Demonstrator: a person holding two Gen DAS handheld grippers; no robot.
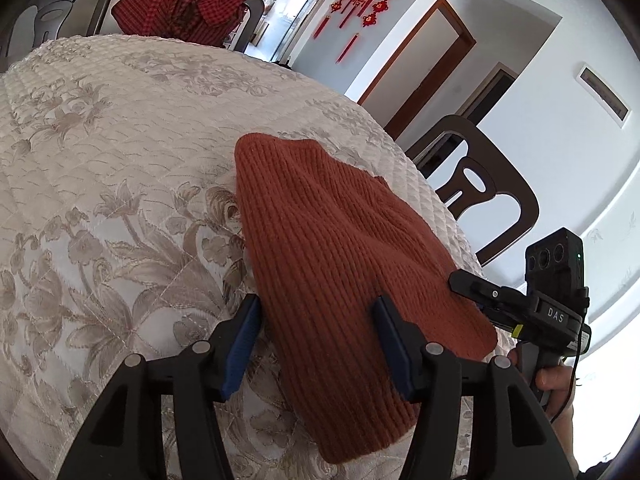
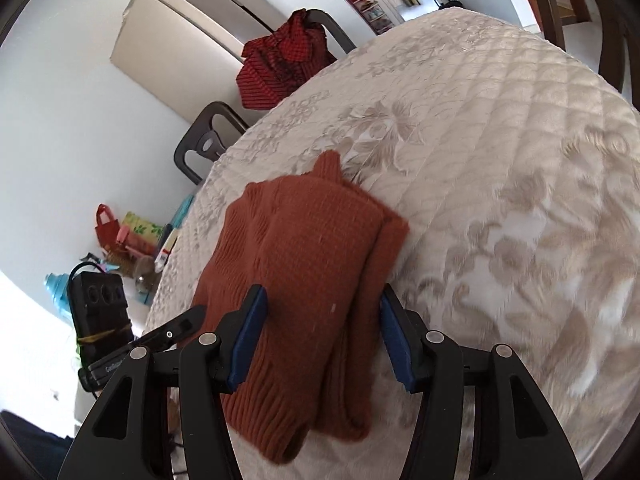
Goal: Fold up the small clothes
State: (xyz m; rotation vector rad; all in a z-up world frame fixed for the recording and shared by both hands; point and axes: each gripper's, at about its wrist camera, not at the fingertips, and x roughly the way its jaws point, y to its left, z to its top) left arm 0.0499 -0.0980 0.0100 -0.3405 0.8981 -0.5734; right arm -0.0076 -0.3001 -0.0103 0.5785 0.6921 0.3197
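A rust-orange knitted garment lies folded in a compact bundle on the floral quilted tablecloth. My left gripper is open, its blue-padded jaws standing either side of the garment's near end, just over it. In the right wrist view the same garment shows stacked layers and a small collar at its far end. My right gripper is open over the garment's near edge, holding nothing. The right gripper also shows in the left wrist view, beside the garment's right edge.
A red checked cloth hangs on a chair at the table's far side. A dark wooden chair stands at the right edge. Bags and a blue bottle sit on the floor left of the table. A fridge stands behind.
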